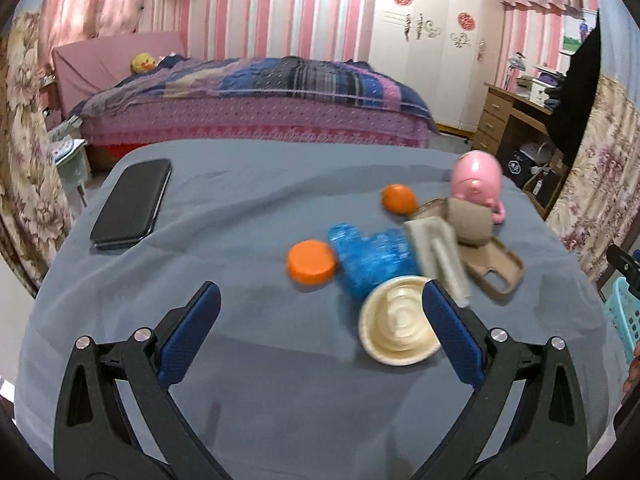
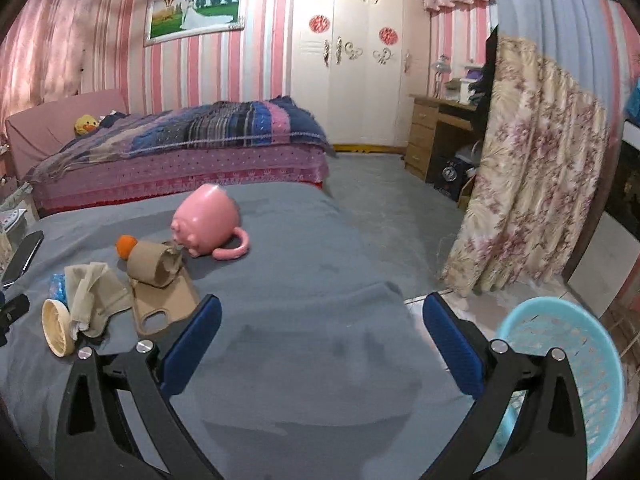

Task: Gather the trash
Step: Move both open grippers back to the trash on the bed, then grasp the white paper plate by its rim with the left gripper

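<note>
On the left of the left wrist view, a black phone (image 1: 130, 204) lies flat on the grey cloth (image 1: 240, 208) that covers the table. The left gripper (image 1: 320, 312) sits low in the middle with its 2 blue jaws wide open and nothing between them. Just past it, in the middle of the frame, is the pile of trash: an orange lid (image 1: 311, 261), a crushed blue bottle (image 1: 372, 258), a round cream cup (image 1: 398, 320) touching the right jaw, a folded cloth (image 1: 438, 256), a brown paper roll (image 1: 470, 220) on a tan phone case (image 1: 498, 270), and a small orange (image 1: 398, 199). A pink pig cup (image 1: 478, 178) is tipped over at the back right. In the right wrist view the same pile sits at the left, and the right gripper (image 2: 320, 316) is low in the middle, jaws wide open and empty. A light blue basket (image 2: 568, 364) stands on the floor at the lower right, beside the table.
</note>
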Available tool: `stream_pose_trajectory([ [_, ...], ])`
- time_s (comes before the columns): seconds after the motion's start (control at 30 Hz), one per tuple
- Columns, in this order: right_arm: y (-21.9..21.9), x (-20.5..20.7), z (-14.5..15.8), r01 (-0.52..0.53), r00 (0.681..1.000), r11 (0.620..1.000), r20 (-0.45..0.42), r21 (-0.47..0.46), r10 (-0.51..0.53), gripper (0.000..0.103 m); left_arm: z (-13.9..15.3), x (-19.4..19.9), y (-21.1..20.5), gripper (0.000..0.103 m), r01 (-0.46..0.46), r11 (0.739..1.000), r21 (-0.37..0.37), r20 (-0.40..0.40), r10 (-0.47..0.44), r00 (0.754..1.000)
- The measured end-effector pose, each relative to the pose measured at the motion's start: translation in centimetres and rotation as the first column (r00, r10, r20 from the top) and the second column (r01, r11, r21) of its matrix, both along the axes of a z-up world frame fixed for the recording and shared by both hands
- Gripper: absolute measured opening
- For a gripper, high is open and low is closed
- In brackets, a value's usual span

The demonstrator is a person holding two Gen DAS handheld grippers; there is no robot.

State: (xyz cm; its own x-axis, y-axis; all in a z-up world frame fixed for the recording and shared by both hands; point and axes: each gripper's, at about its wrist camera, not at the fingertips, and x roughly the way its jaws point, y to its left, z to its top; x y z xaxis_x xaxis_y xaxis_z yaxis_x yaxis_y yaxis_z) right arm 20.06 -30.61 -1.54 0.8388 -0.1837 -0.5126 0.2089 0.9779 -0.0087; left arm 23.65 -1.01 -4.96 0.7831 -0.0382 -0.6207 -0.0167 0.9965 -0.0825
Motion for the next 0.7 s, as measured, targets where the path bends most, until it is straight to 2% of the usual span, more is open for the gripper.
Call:
stream_pose_trajectory([
  [0.07, 0.9, 0.5, -0.5, -0.020, 1.000, 1.000, -0.007, 0.009, 0.020, 0.098, -0.5, 0.3, 0.5, 0.097, 0.005, 1.000, -0.026, -0.017, -0.006, 1.000],
  [0.17, 1.9, 0.9, -1.5, -0.045, 0.999, 0.999, -0.027, -0.031, 0.044, 0.098, -1.4, 0.7, 0.8, 0.094, 0.047, 0.995, -0.083, -0.047, -0.051, 0.998],
  [0.23, 2.3, 0.9, -2.2, -0.053, 0.998, 0.997, -0.038, -0.054, 0.050, 0.098, -1.8, 1.0, 0.0, 0.090, 0.069, 0.996, -0.065, -0.059, -0.073, 0.996],
  [0.3, 2.5, 1.0, -2.9, -0.058, 0.997, 0.997, -0.054, -0.056, 0.055, 0.098, -2.3, 1.4, -1.1, 0.078, 0.094, 0.995, -0.025, -0.078, -0.096, 0.992],
  [0.43, 2.2, 0.6, -2.8, -0.056, 0.997, 0.997, -0.049, -0.057, 0.054, 0.098, -3.1, 1.9, -2.7, 0.061, 0.136, 0.990, 0.022, -0.128, -0.132, 0.983],
  [0.53, 2.2, 0.4, -2.6, -0.054, 0.998, 0.997, -0.034, -0.052, 0.053, 0.098, -3.0, 1.9, -3.1, 0.050, 0.164, 0.986, -0.012, -0.129, -0.164, 0.978],
  [0.6, 2.3, 0.5, -2.6, -0.055, 0.998, 0.997, -0.031, -0.051, 0.053, 0.098, -3.0, 1.8, -3.1, 0.034, 0.180, 0.983, -0.026, -0.130, -0.181, 0.975],
  [0.7, 2.6, 0.4, -2.6, -0.071, 0.997, 0.996, -0.033, -0.053, 0.070, 0.098, -2.8, 1.4, -3.1, 0.022, 0.189, 0.981, -0.031, -0.122, -0.192, 0.974],
])
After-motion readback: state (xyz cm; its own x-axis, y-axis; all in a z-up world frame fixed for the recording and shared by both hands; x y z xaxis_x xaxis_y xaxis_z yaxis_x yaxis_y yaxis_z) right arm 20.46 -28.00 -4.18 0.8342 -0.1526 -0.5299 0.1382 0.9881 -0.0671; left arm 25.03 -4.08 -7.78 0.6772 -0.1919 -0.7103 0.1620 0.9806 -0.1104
